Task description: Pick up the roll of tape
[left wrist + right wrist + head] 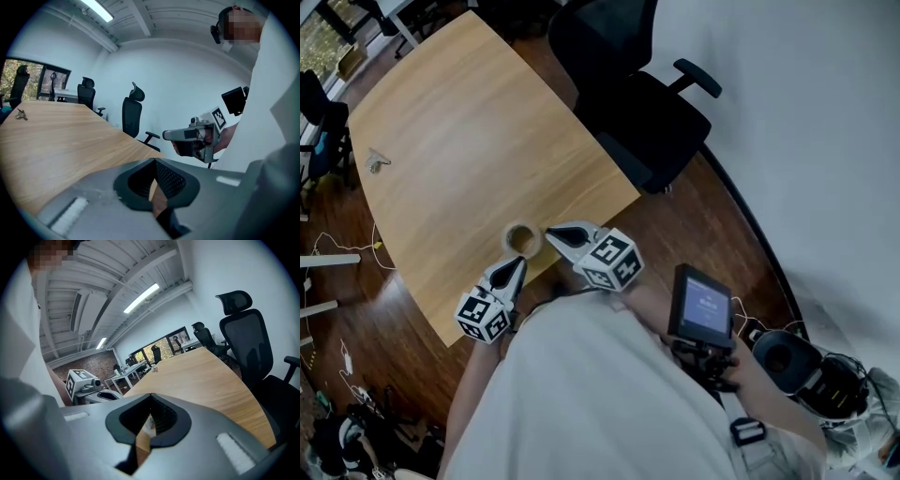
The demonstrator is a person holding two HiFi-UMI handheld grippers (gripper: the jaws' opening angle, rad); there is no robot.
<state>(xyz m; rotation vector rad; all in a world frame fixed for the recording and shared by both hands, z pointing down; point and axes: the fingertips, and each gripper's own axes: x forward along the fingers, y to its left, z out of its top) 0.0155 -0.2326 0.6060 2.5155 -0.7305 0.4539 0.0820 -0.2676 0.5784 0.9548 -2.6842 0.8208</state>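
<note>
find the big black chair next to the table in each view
head view: the black chair is at top centre, beside the table's right-hand edge.
left gripper view: the chair is left of centre, just past the table's edge.
right gripper view: the chair is at far right, large, beside the table.
shared landmark: the wooden table, seen in all three views.

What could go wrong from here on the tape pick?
1. The left gripper and right gripper both have shut jaws; arriving so would likely shove the tape, not grip it.
2. The tape lies flat near the table edge; a shove could knock it off.
</note>
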